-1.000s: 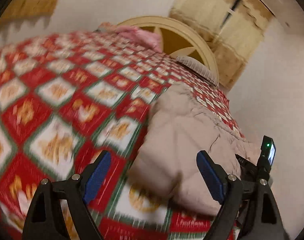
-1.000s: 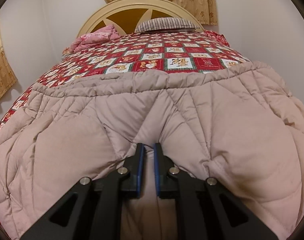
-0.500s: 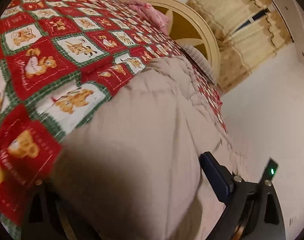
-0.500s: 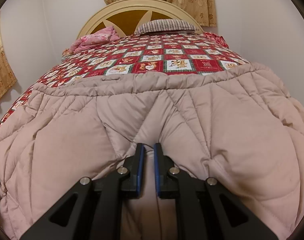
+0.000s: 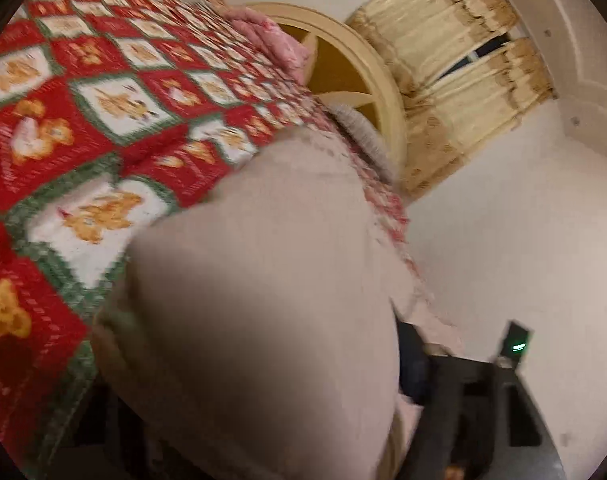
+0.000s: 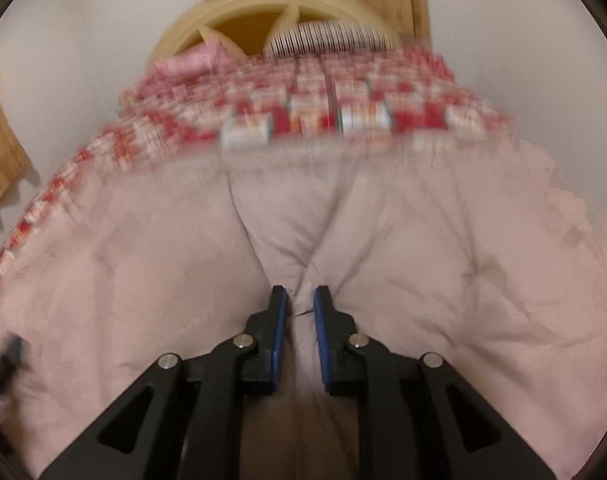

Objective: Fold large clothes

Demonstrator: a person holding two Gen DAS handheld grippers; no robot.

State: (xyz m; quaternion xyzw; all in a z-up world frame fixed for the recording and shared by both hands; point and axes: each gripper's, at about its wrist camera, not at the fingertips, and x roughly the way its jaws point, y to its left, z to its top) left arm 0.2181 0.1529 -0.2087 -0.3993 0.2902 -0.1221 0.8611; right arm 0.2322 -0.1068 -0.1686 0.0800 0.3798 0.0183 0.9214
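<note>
Right wrist view: the right gripper [image 6: 299, 300] has a pinch of the padded pink coat [image 6: 403, 240] between its blue fingers [image 6: 278, 332], and the jaws are opening, so that hold is easing; cloth still fills the gap and seems to touch both pads. The coat lies spread over the near end of the bed [image 6: 343, 112], its far hem at twelve o'clock against the red patchwork quilt, with the striped pillow [image 6: 327, 38] and headboard [image 6: 239, 16] beyond.

In the left wrist view the left gripper [image 5: 263, 420] is closing on a thick bulge of the same coat, which swells over the lower middle of the frame; only one finger [image 5: 413, 364] shows, at about five o'clock, the other being buried under cloth, so whether the pads press yet cannot be told.

The step in hand looks like a hand-over of grips before a fold: the left takes a side edge while the right lets go. Next, the left likely needs a firm bite before lifting.

A second ago the left gripper hung wide apart short of the coat; now cloth fills it. The right fingers were then nearly together.
</note>
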